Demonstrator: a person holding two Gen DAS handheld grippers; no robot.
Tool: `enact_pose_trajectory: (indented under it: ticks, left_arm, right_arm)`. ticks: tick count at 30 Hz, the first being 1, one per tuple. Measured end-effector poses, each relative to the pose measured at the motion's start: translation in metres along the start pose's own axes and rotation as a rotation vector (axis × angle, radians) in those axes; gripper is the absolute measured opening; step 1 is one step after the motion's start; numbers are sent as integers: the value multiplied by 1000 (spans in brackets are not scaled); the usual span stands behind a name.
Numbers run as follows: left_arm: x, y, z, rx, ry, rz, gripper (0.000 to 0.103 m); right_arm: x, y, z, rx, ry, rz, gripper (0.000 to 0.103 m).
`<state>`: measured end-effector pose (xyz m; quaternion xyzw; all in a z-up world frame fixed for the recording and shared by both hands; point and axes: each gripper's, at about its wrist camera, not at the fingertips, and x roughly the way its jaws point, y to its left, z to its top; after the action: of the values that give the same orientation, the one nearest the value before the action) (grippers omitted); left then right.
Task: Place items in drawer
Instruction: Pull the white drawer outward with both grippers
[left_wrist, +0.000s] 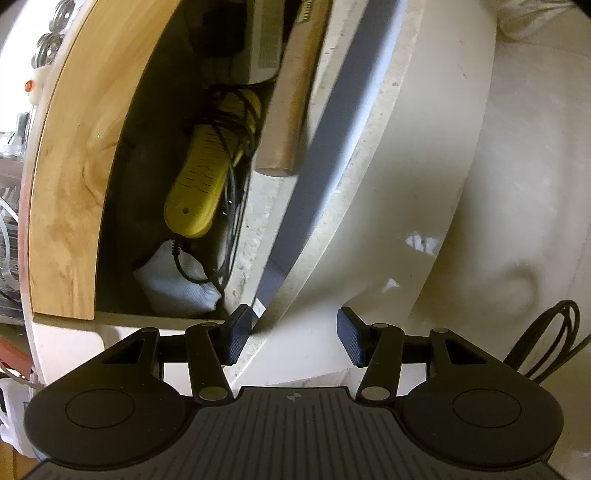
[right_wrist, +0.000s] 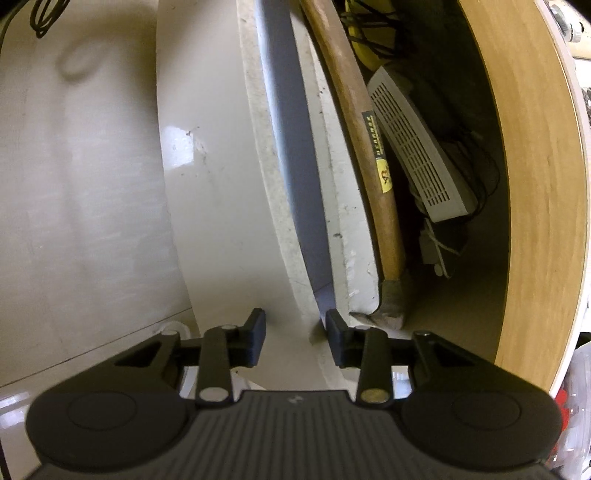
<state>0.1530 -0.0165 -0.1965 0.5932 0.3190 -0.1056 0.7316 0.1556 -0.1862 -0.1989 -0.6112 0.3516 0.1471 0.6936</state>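
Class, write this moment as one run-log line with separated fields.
left gripper: open, empty | right gripper: open, empty | drawer: open | inside: hammer, yellow device, white box

My left wrist camera looked down from close above the drawer (left_wrist: 155, 184), its white front panel (left_wrist: 406, 177) running up the middle and the open cavity lying to the left. My right wrist camera sat just as near but faced the opposite way, cavity on its right. Both views shared the hammer (left_wrist: 291, 103) (right_wrist: 373, 177) and front panel (right_wrist: 207, 184).
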Motion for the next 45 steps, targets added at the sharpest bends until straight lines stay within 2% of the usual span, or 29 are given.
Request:
enact_pose_trajectory:
  ticks: [11, 18, 21, 27, 33, 38, 45]
  left_arm:
    - [-18, -15, 2, 39, 12, -48, 50]
    - [-28, -21, 1, 63, 23, -117, 50]
    - [-46, -29, -7, 72, 33, -141, 50]
    - [-55, -28, -10, 36, 58, -188, 50]
    - [-63, -36, -14, 68, 67, -201, 50]
    - [-66, -33, -14, 48, 79, -234, 51]
    - [-62, -41, -10, 31, 89, -229, 51]
  right_arm:
    - [-19, 1, -4, -4, 17, 79, 34]
    - [-39, 13, -16, -15, 27, 153, 33]
    - [-45, 15, -19, -18, 30, 193, 33]
    - [-59, 19, -21, -25, 34, 253, 33]
    - [-65, 20, -23, -30, 38, 306, 33]
    - [-72, 23, -25, -42, 39, 337, 33]
    - [-77, 26, -25, -50, 39, 349, 33]
